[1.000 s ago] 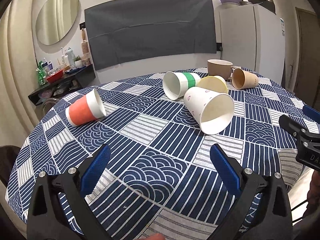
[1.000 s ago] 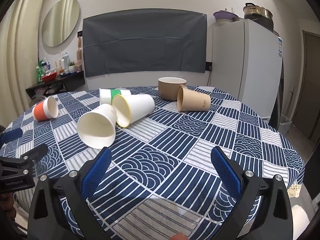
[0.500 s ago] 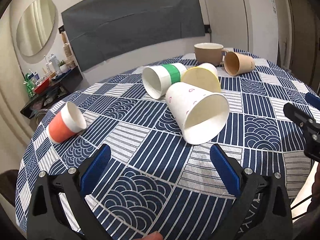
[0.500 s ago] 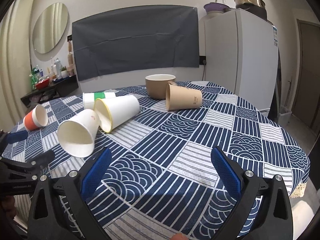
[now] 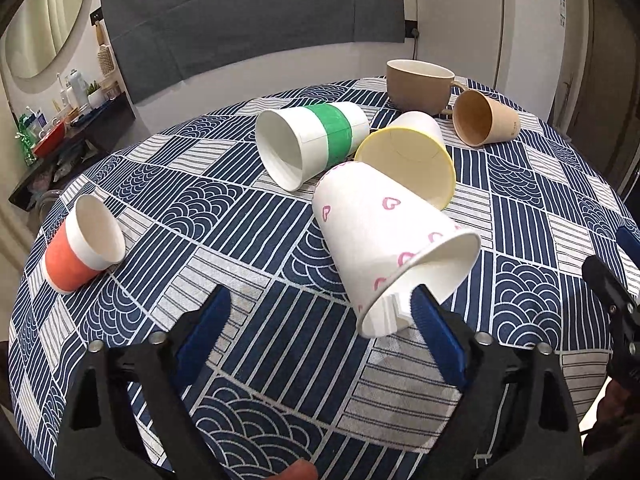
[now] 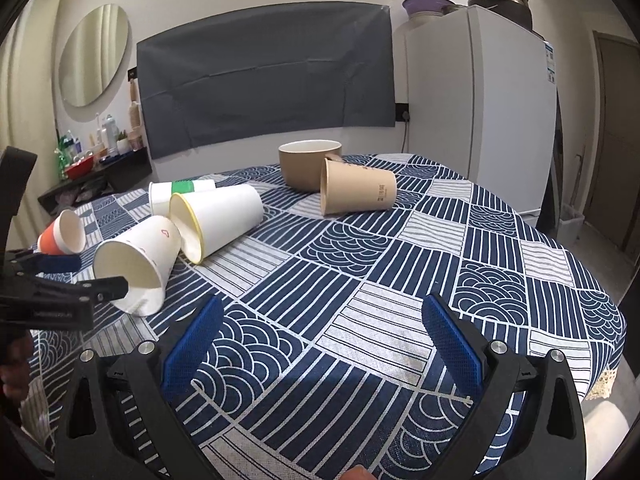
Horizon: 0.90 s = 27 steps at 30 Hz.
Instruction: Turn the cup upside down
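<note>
A woven navy-and-white patterned cloth [image 5: 248, 240] covers the desk, matt and slightly coarse. The white paper cup with pink hearts [image 5: 384, 232] looks thin and matt, smooth inside. The brown ceramic mug [image 5: 416, 86] has a dull glaze. The left hand-held gripper [image 5: 316, 312] is black plastic with ribbed blue rubbery pads [image 5: 438, 340].

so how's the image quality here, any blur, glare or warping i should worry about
Left wrist view: strong fisheye bowing at the edges, dark vignette corners, the white paper cup with pink hearts sharp, soft shadows on the blue patterned tablecloth. Right wrist view: same warping, the white fridge leans, even light, no harsh glare or motion blur.
</note>
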Each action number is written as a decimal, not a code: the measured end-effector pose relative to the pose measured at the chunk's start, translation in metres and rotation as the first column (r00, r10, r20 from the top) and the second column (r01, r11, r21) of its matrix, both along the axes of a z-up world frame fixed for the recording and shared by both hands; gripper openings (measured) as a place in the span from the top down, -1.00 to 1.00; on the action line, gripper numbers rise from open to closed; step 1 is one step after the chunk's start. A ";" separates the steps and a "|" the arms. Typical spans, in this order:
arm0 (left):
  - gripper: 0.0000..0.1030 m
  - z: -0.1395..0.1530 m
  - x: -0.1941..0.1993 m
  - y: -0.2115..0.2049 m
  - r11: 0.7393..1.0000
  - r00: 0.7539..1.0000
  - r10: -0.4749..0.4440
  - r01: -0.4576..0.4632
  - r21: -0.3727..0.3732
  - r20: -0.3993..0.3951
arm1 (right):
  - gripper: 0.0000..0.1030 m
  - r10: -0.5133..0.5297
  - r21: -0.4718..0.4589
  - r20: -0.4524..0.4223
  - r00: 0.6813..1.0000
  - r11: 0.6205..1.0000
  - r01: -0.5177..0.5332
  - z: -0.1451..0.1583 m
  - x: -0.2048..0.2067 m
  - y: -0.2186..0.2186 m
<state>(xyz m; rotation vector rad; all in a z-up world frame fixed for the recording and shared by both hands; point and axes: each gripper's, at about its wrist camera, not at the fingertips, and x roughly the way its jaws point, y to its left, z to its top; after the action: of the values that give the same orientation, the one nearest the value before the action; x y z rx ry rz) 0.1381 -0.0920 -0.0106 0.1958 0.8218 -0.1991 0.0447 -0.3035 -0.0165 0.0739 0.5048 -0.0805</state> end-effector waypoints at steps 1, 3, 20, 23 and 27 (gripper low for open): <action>-0.54 0.000 0.002 -0.002 1.000 1.000 -0.005 0.005 -0.001 -0.005 | -0.85 -0.002 0.000 0.000 1.000 1.000 0.002 0.000 0.000 -0.001; -0.40 0.000 0.005 -0.004 1.000 1.000 -0.011 0.011 -0.002 -0.014 | -0.85 -0.002 0.001 0.000 1.000 1.000 0.002 0.000 -0.001 -0.001; 0.83 -0.005 -0.004 0.001 0.999 0.999 -0.031 0.031 0.041 -0.021 | -0.85 0.004 -0.011 -0.003 1.000 1.000 -0.004 0.000 -0.007 0.003; 0.83 -0.005 -0.013 0.007 0.999 1.000 -0.026 0.027 0.047 -0.011 | -0.85 0.011 -0.019 0.001 1.000 1.000 -0.011 0.002 -0.010 0.009; 0.83 -0.006 -0.030 0.013 0.997 1.000 -0.013 0.011 0.078 0.018 | -0.85 0.025 -0.039 0.013 1.000 0.999 -0.025 0.007 -0.016 0.018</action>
<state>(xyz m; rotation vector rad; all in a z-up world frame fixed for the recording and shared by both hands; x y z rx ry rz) 0.1085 -0.0786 -0.0163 0.2755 0.8105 -0.1763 0.0288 -0.2851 -0.0100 0.0299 0.4903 -0.0655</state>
